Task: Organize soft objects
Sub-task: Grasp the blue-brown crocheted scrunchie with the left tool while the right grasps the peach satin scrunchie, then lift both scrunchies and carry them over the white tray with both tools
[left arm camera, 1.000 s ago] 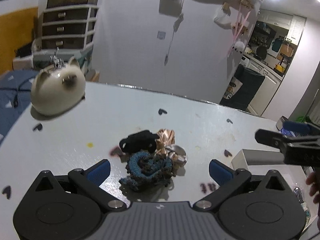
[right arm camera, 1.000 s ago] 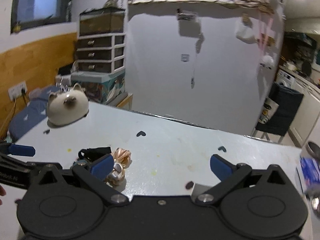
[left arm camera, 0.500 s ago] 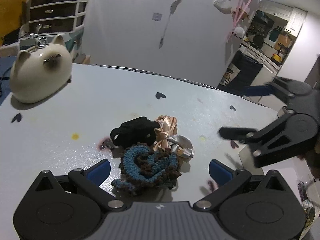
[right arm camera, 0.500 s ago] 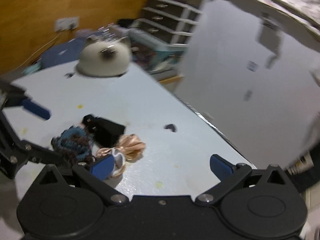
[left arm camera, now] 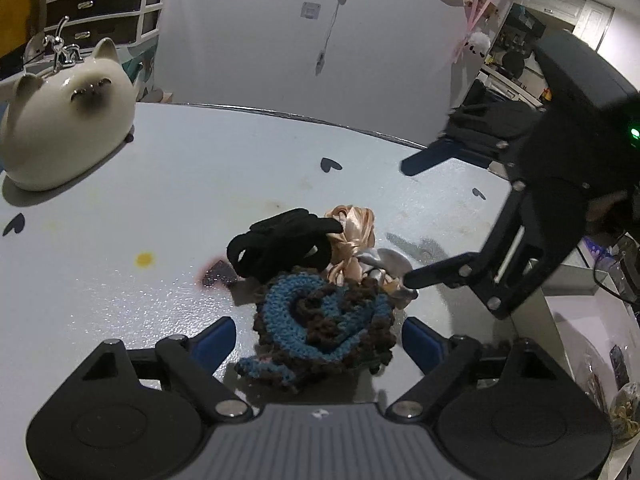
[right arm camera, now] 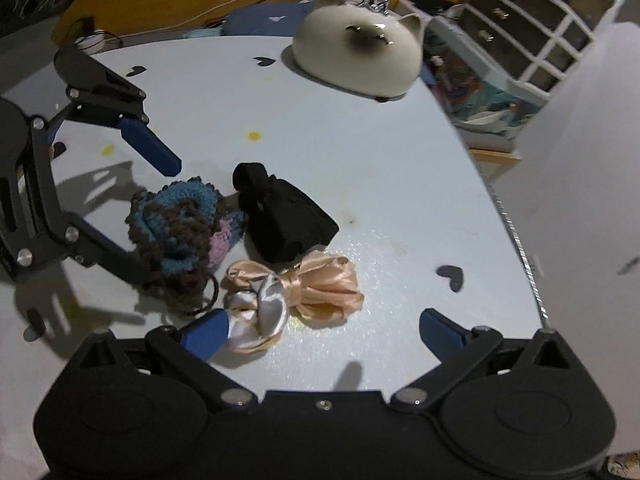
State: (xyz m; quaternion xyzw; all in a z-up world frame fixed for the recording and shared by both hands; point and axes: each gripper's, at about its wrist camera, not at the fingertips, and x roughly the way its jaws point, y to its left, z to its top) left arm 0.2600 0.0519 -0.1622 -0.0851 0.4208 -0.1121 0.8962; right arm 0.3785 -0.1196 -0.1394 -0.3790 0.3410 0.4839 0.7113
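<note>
Left hand-held gripper (left arm camera: 318,340) angled down, jaws closing, nothing pinched; right hand-held gripper (right arm camera: 320,330) spread wide.

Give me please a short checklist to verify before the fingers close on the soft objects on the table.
1. Crocheted scrunchie lies between the left gripper fingers, which are closing but not yet pressing on it: ok.
2. Right gripper open, satin bow between its fingers: ok.
3. Soft items separated: not ok; scrunchie, black scrunchie and bow touch in one pile.
4. Two grippers clear of each other: cannot tell; they are close.
5. Ceramic cat away from the pile: ok.
6. Place to put the items: cannot tell.
</note>
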